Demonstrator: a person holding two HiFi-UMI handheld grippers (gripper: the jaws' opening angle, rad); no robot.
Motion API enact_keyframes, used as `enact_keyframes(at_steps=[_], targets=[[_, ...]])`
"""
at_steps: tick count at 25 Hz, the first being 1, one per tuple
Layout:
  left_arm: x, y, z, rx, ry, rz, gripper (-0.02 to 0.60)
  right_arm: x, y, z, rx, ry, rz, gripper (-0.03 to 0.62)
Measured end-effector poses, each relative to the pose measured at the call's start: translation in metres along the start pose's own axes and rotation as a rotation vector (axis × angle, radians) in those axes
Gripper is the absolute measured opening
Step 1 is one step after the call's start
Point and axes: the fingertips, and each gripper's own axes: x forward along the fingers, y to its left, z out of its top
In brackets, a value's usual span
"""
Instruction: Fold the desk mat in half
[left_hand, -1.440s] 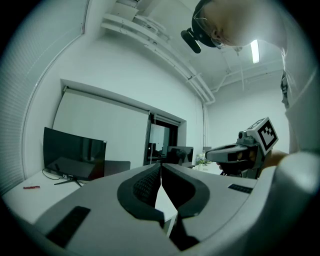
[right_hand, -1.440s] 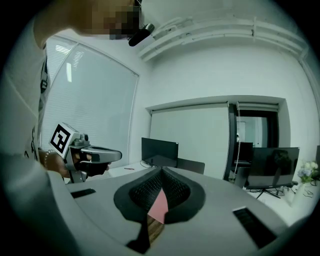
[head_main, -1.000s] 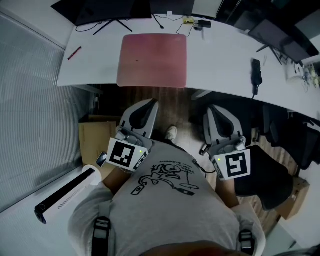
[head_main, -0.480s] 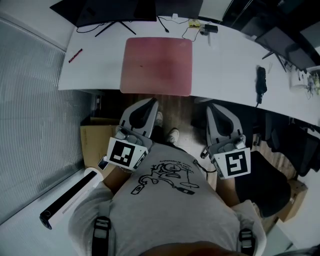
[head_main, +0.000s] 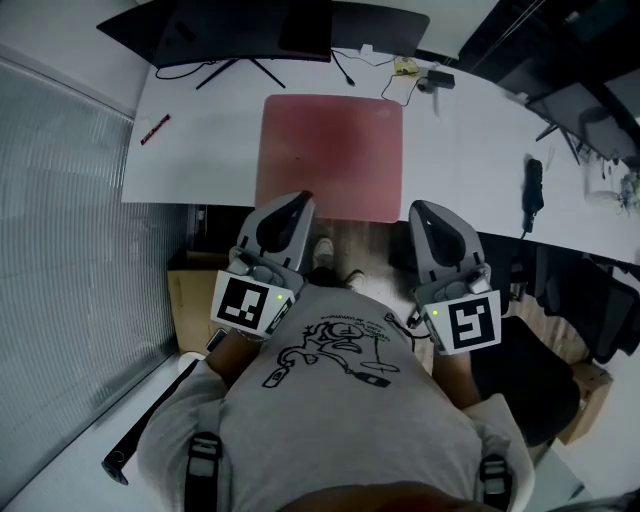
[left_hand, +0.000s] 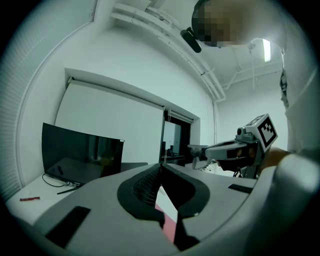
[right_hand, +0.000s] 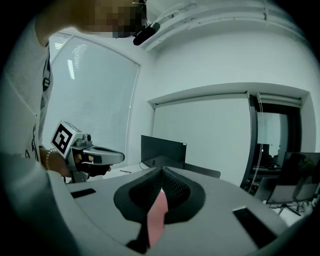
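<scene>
Closed left tongs (head_main: 300, 198), right tongs (head_main: 421, 207), perhaps over mat (head_main: 333, 150)

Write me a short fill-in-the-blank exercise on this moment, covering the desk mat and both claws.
1. In the head view the red pen lies to the ____ of the desk mat.
2. The desk mat lies ____ on the white desk, with no fold in it.
3. The left claw and the right claw are both ____, with nothing held between their jaws.
Missing words: left; flat; shut.
</scene>
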Motion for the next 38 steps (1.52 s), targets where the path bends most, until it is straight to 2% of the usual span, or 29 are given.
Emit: enact_keyframes(at_steps=[10,19,22,24,29,34,38], targets=[[0.018,0.073,-0.008,-0.009,0.022,-0.009,0.025,0.074,0.011,0.009,-0.01,-0.001,-0.02,0.006],[0.014,0.099,-0.044,-0.048,0.072,0.0,0.029,0.09,0.019,0.015,-0.026,-0.02,-0.021,0.006],[0.01,0.108,-0.067,-0.066,0.104,0.023,0.036,0.088,0.022,0.014,-0.026,-0.025,-0.011,0.006],[0.008,0.114,-0.091,-0.088,0.144,0.034,0.064,0.086,0.025,0.011,-0.027,-0.025,-0.004,0.006],[-0.004,0.134,-0.145,-0.136,0.234,0.08,0.071,0.083,0.03,0.006,-0.034,-0.015,0.008,0.006],[-0.016,0.152,-0.2,-0.144,0.331,0.129,0.071,0.083,0.032,0.009,-0.018,-0.027,0.003,0.006],[-0.025,0.165,-0.244,-0.211,0.391,0.155,0.071,0.084,0.033,0.009,-0.029,-0.027,0.004,0.006]])
